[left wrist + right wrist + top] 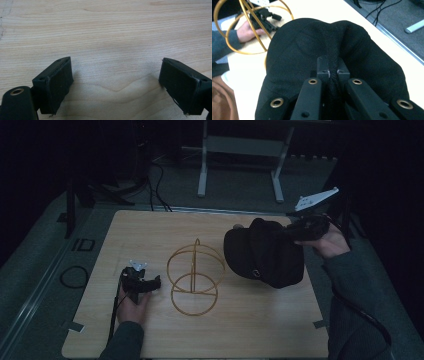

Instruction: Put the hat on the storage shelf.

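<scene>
A black cap hangs above the right half of the wooden table, pinched at its edge by my right gripper. In the right gripper view the two jaws press a fold of the black cap between them, so my right gripper is shut on the fabric. A gold wire stand with a round base and upright hoops sits at the table's middle, left of the cap. My left gripper rests low beside the stand's left side. Its jaws stand wide apart over bare wood, my left gripper open and empty.
A white metal frame stands on the grey floor beyond the table. Cables run across the floor at the back left. Dark posts flank the table's far corners. The gold wire stand and the other hand show behind the cap in the right gripper view.
</scene>
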`<state>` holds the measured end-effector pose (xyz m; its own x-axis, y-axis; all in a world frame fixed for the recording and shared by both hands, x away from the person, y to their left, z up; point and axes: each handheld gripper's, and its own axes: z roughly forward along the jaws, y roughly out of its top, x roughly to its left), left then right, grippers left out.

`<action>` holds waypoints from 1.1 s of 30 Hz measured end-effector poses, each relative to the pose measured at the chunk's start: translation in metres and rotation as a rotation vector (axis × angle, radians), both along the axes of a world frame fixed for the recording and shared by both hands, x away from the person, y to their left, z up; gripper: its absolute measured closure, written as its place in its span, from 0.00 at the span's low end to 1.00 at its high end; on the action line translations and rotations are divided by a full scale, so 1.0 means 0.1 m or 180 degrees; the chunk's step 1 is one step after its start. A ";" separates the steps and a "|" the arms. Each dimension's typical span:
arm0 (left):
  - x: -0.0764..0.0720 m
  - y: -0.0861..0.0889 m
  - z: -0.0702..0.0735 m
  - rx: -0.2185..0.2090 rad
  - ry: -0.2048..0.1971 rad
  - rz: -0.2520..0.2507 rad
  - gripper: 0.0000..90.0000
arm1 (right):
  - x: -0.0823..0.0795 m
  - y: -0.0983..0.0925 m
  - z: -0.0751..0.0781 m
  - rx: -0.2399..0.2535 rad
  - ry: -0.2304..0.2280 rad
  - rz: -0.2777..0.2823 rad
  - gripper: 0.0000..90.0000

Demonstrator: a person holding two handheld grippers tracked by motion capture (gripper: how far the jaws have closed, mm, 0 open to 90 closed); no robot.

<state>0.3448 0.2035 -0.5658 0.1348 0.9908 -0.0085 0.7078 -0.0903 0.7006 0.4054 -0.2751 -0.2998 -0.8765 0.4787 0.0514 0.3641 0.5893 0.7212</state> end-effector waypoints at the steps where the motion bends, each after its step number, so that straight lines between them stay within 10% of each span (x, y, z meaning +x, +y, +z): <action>1: 0.00 0.00 0.00 0.0000 0.0001 -0.0001 0.13 | 0.00 0.00 0.01 0.0002 -0.0017 -0.0017 0.96; 33: 0.00 -0.01 0.00 -0.0001 -0.0011 -0.0024 0.14 | 0.01 0.21 0.20 0.0293 -0.0123 0.0081 0.96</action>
